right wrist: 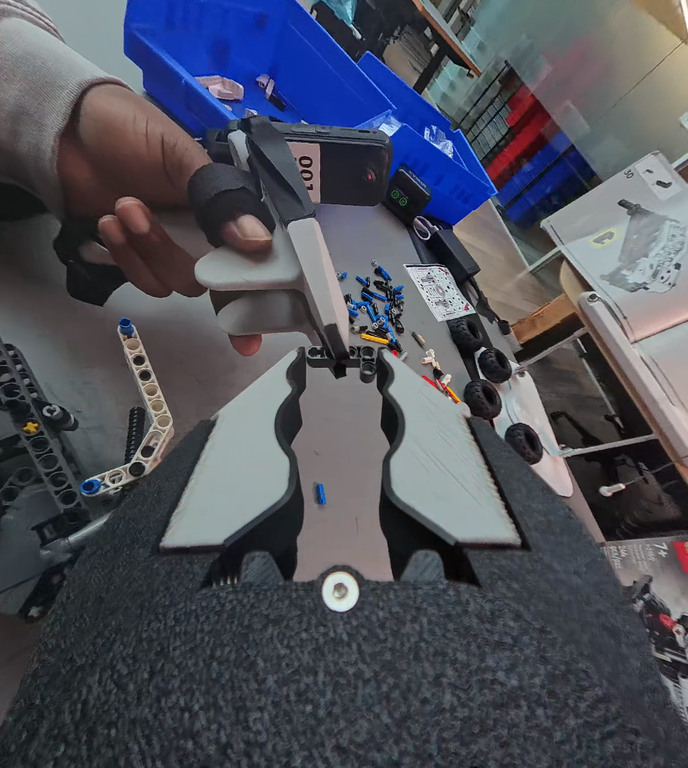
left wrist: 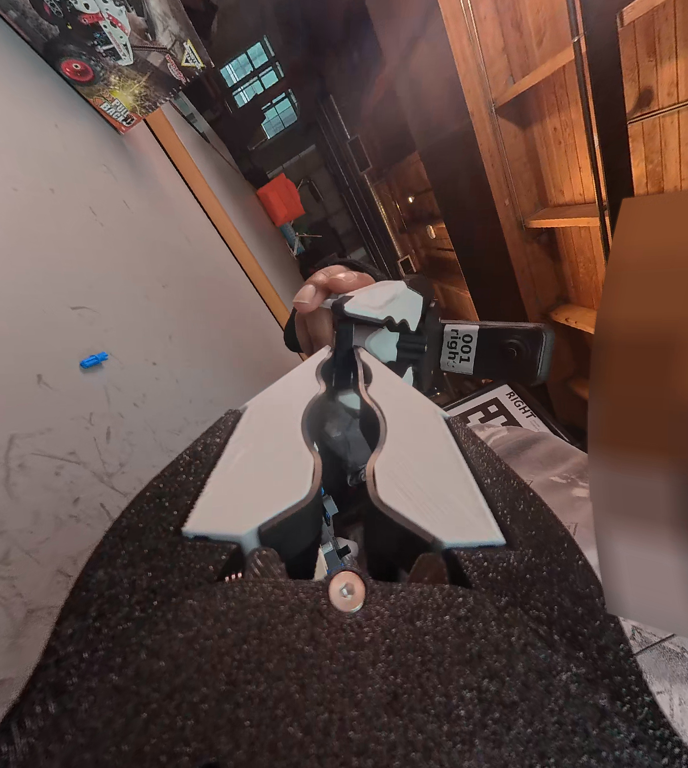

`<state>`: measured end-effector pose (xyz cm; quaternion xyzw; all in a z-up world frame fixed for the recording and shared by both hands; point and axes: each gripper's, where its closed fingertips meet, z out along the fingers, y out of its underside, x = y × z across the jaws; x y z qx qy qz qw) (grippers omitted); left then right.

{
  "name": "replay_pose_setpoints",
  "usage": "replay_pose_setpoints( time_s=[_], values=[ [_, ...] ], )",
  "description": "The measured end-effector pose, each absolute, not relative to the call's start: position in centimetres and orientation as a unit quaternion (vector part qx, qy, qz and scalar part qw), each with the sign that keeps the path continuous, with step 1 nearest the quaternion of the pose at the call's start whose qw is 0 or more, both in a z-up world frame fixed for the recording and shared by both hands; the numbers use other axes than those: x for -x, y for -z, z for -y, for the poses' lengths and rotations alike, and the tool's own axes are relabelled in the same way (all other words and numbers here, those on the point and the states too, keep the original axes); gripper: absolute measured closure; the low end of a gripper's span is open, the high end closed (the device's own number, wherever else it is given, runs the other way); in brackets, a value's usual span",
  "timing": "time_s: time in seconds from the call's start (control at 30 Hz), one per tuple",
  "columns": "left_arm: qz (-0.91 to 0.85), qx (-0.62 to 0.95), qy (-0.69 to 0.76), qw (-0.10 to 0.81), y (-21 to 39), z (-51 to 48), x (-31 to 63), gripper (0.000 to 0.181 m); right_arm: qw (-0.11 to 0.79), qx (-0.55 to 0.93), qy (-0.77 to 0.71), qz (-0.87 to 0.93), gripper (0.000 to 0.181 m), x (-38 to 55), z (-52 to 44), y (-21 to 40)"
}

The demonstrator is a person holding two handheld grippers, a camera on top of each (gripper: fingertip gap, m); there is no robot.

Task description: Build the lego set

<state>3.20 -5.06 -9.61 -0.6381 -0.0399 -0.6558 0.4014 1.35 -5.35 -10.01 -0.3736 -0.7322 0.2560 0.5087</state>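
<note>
Both claws meet on one small black lego piece, held in the air above the grey surface; the right claw spans it end to end, its fingers spread about as wide as the piece is long, and seems to pinch it, though contact at the tips is hard to confirm; the left claw, seen in its own view, is clenched nearly shut on the middle of the same piece. By my judgement the piece is light, rigid plastic with smooth faces, apt to twist or pop out if squeezed off-centre; flat sides near the pin holes give the surest hold. A loose blue pin lies on the surface below; more small parts and black tyres lie farther off, with a bent white beam beside the dark half-built frame.
</note>
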Motion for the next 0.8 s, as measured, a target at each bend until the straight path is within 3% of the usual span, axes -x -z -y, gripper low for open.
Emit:
replay_pose_setpoints(
  time_s=[0.2, 0.27, 0.47, 0.8],
  values=[
    [0.011, 0.651, 0.650, 0.393, 9.8, 5.5, -3.7, 0.171, 0.461, 0.361, -0.316, 0.746, 0.149, -2.1, 6.0, 10.2],
    [-0.013, 0.672, 0.629, 0.391, 10.3, 5.7, -3.6, 0.162, 0.414, 0.351, -0.363, 0.757, 0.149, -3.3, 6.8, 10.4],
    [-0.083, 0.714, 0.598, 0.355, 11.8, 7.0, -4.5, 0.160, 0.267, 0.340, -0.442, 0.786, 0.149, -7.7, 10.1, 13.0],
    [-0.190, 0.769, 0.539, 0.288, 14.8, 9.0, -7.2, 0.156, 0.243, 0.344, -0.459, 0.782, 0.149, -8.2, 11.0, 15.6]
  ],
)
